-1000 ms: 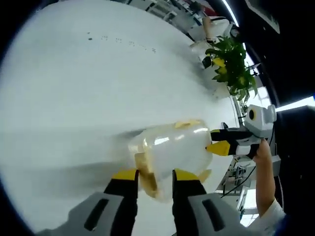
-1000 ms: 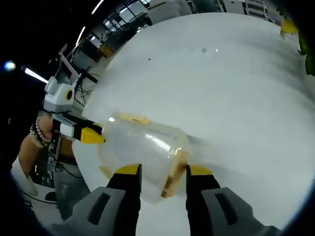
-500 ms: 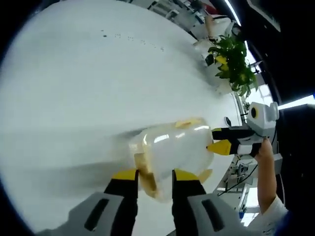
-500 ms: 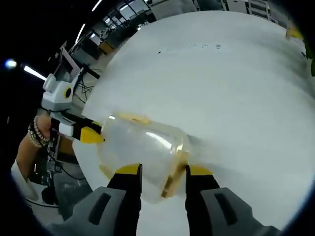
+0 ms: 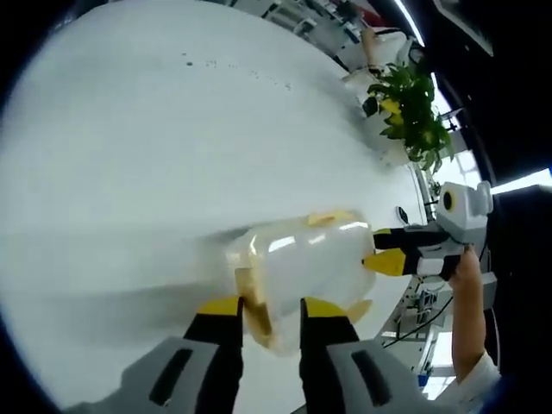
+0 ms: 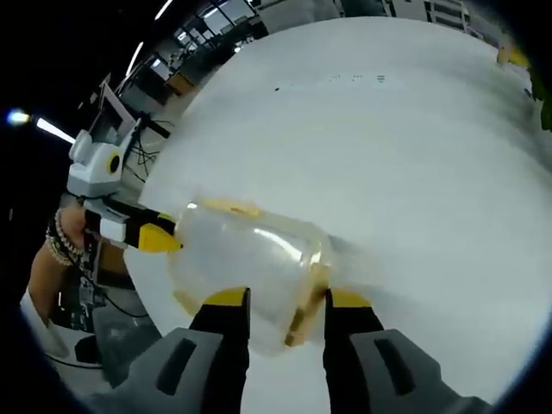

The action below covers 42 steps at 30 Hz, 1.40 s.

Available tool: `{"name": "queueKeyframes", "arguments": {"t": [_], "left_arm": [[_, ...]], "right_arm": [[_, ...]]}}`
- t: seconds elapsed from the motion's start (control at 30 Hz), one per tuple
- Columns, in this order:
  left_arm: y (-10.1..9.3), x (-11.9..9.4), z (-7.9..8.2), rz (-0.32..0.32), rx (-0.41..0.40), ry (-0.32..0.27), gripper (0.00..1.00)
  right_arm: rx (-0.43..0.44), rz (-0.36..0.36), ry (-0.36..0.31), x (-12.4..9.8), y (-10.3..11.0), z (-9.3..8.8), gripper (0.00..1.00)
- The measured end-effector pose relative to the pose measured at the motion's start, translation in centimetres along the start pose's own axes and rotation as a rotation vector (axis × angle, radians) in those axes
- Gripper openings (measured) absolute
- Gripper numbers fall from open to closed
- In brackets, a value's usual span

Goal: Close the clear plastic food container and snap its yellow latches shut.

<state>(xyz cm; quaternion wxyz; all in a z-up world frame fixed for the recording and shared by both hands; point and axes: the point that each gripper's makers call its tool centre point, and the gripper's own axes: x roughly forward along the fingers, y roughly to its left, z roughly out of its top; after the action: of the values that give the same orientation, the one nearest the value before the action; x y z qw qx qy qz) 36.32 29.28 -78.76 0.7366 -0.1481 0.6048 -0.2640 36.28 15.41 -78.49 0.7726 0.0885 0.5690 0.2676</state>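
Note:
The clear plastic food container lies on its side over the white table, held from both ends. My left gripper is closed on its near end, where a yellow latch sits between the jaws. My right gripper comes in from the right onto the far end. In the right gripper view the container has a yellow latch between my right gripper's jaws. There my left gripper meets the opposite end. Another latch shows on the upper side.
A green potted plant stands at the table's far edge. A person's hand holds the right gripper, and a hand with bracelets holds the left one. The broad white tabletop stretches beyond the container.

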Motion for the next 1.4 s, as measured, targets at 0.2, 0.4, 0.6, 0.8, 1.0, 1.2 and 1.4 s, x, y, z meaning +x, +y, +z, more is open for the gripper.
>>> {"name": "queueKeyframes", "arguments": {"t": [0.2,0.4,0.6,0.8,1.0,1.2,1.4], "left_arm": [[0.1,0.0,-0.1,-0.019,-0.017,0.006,0.16],[0.1,0.0,-0.2,-0.012,-0.023,0.013,0.14],[-0.7,1.7,-0.1,0.001,-0.018,0.027,0.14],[-0.5,1.9,-1.0,0.006,-0.025,0.026,0.15],[-0.2,1.6,-1.1,-0.002,-0.015,0.021,0.15],[-0.1,1.2,-0.9,-0.026,0.026,0.027,0.17],[0.0,0.3,-1.0,-0.056,0.099,0.032,0.18]], "right_arm": [[0.004,-0.004,0.003,0.1,-0.1,0.1,0.28],[0.004,-0.015,0.011,0.1,-0.2,0.2,0.27],[0.007,-0.024,0.014,0.2,-0.4,0.4,0.26],[0.04,-0.026,0.028,0.3,0.4,0.5,0.23],[0.033,-0.018,0.025,0.3,0.4,0.5,0.24],[0.016,-0.008,0.015,0.1,0.2,0.4,0.27],[-0.057,-0.006,-0.022,-0.1,0.3,0.3,0.28]]}}
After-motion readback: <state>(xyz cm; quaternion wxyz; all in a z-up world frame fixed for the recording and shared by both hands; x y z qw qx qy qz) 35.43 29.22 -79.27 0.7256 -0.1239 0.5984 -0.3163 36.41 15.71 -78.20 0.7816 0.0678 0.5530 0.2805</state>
